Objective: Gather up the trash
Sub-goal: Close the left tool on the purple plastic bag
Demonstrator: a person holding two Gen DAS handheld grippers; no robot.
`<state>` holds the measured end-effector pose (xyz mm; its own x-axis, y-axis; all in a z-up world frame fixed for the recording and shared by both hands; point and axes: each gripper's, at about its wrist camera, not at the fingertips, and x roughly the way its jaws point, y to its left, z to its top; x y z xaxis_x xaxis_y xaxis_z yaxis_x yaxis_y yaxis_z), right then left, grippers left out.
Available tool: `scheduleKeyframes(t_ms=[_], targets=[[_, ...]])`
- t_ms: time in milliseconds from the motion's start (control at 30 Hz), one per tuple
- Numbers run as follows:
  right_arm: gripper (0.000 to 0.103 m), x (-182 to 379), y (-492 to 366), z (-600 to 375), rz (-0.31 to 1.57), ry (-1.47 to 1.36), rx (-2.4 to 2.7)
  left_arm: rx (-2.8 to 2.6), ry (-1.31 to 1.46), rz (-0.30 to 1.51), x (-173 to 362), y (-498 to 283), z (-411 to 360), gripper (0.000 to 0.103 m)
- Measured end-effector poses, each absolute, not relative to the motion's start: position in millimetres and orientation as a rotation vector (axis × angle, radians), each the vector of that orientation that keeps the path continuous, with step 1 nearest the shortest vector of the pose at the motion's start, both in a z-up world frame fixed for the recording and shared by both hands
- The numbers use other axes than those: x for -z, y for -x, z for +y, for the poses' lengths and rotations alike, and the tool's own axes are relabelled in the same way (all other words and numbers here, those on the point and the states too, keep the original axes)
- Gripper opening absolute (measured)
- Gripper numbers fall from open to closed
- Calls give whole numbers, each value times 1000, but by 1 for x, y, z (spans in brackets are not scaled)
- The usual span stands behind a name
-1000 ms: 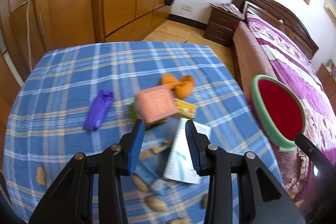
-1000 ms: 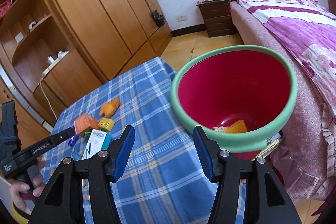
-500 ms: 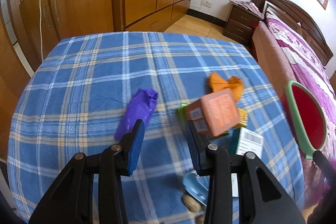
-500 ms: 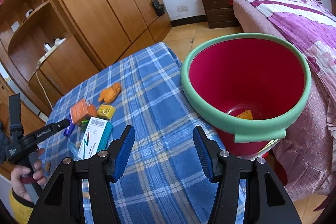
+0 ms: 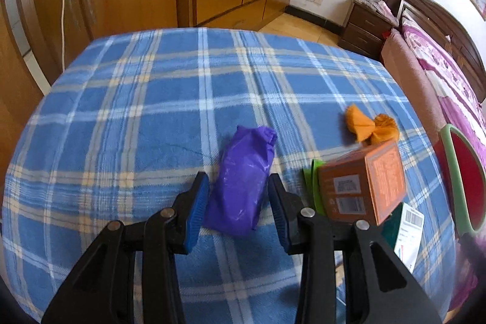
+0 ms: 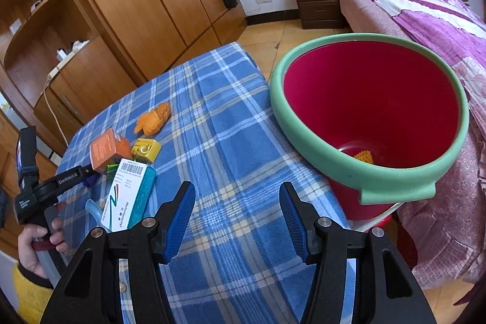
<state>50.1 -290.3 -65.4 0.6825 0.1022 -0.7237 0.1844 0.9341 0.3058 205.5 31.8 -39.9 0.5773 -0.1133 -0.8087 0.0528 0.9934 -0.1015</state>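
now lining up on the purple wrapper [image 5: 243,181]
straddled by open left gripper [image 5: 238,196], long axis toward twelve o'clock, untouched.

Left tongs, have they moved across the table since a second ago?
Yes. The left tongs shifted leftward over the tablecloth, from the white box to straddling the purple packet.

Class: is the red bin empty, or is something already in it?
Not empty. A small orange piece lies at the bottom of the red bin.
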Motion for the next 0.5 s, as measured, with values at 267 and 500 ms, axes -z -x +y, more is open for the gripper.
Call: scheduleKeyframes(t_ms=[267, 500], targets=[[59, 65, -55, -279, 837, -350, 19, 112, 69, 932, 41, -201, 31, 31], [59, 61, -63, -255, 854, -339, -51, 131, 181, 907, 27, -175, 45, 31]])
